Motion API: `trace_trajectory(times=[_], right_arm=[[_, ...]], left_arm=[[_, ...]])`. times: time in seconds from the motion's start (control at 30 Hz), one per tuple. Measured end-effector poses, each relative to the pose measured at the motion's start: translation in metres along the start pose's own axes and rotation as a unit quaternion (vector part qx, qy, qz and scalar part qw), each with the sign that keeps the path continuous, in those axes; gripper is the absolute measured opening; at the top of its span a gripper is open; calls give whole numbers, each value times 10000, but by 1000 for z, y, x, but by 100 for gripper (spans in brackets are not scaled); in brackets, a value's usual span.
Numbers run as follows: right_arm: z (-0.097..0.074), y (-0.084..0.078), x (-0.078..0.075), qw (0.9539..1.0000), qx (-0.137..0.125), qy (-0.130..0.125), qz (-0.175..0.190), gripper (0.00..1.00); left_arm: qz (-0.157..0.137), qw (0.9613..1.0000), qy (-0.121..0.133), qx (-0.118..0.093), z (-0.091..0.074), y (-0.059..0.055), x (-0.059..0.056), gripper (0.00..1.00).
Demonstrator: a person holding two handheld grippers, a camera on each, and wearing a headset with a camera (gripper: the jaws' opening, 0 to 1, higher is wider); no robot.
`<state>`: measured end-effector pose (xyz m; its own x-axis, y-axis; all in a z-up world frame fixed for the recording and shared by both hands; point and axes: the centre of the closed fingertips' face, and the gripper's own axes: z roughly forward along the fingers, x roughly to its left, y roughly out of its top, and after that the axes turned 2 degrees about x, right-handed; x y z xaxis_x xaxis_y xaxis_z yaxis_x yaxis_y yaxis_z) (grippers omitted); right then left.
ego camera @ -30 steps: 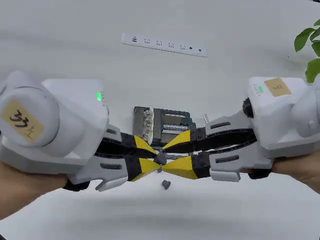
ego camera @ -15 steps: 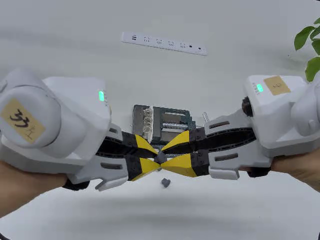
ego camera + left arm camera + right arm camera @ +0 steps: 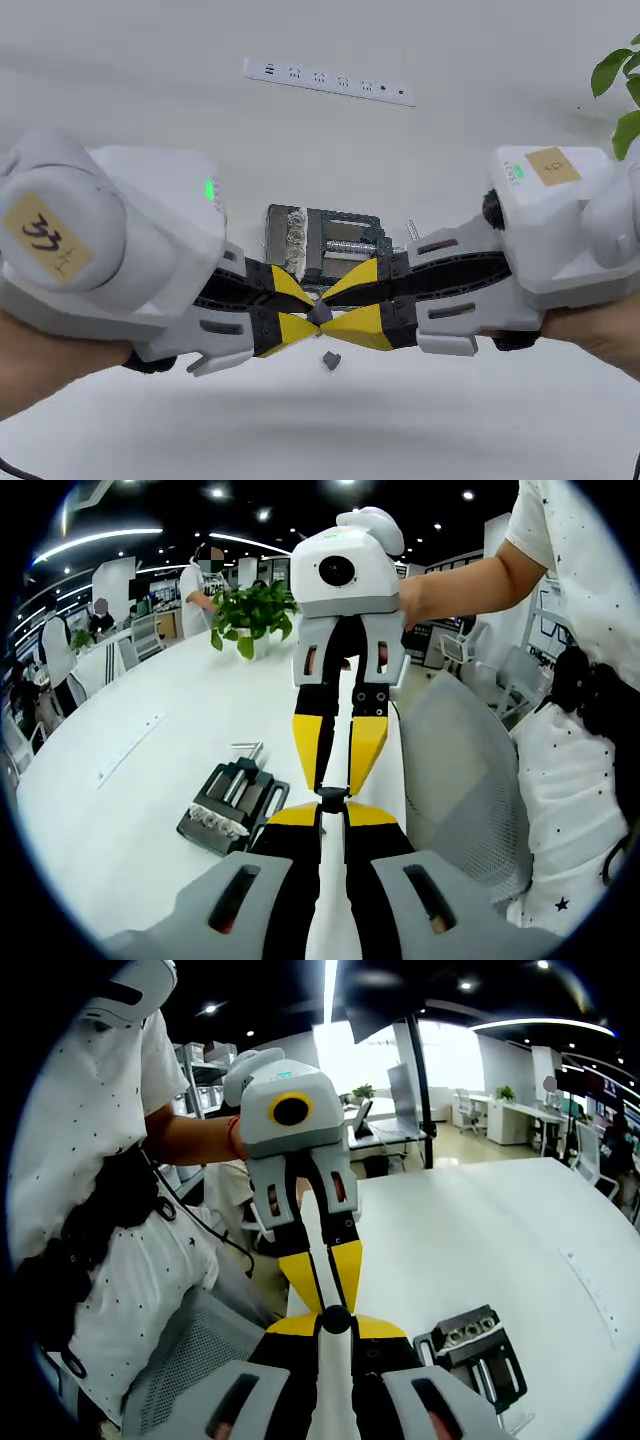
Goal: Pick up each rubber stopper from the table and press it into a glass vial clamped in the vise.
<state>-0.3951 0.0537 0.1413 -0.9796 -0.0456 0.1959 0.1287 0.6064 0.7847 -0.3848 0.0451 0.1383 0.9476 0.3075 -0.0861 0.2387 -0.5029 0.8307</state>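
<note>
We hold the left gripper (image 3: 311, 312) and the right gripper (image 3: 330, 312) tip to tip. Each pair of jaws is pinched almost together on one dark rubber stopper (image 3: 320, 314), just near of the vise (image 3: 345, 235). A second stopper (image 3: 330, 359) lies on the table (image 3: 400, 420), nearer still. Glass vials (image 3: 296, 240) stand at the vise's left side.

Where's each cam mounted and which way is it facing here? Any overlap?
Head view: on the headset, facing forward and down at the vise; left tool, right tool and the person's forearms show.
Left gripper view: on the left tool, facing along its jaws at the right tool; the person's arm and torso show.
Right gripper view: on the right tool, facing back at the left tool; arm and torso too.
Shared: all three show the vise and the stopper pinched between both tools' tips.
</note>
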Motion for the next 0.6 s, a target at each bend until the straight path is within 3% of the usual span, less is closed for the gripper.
trace_trajectory(times=[0.6], right_arm=[[0,2,4,9999,-51,104,53,6]], left_arm=[[42,9999,-123,64,-3,0,-3,4]])
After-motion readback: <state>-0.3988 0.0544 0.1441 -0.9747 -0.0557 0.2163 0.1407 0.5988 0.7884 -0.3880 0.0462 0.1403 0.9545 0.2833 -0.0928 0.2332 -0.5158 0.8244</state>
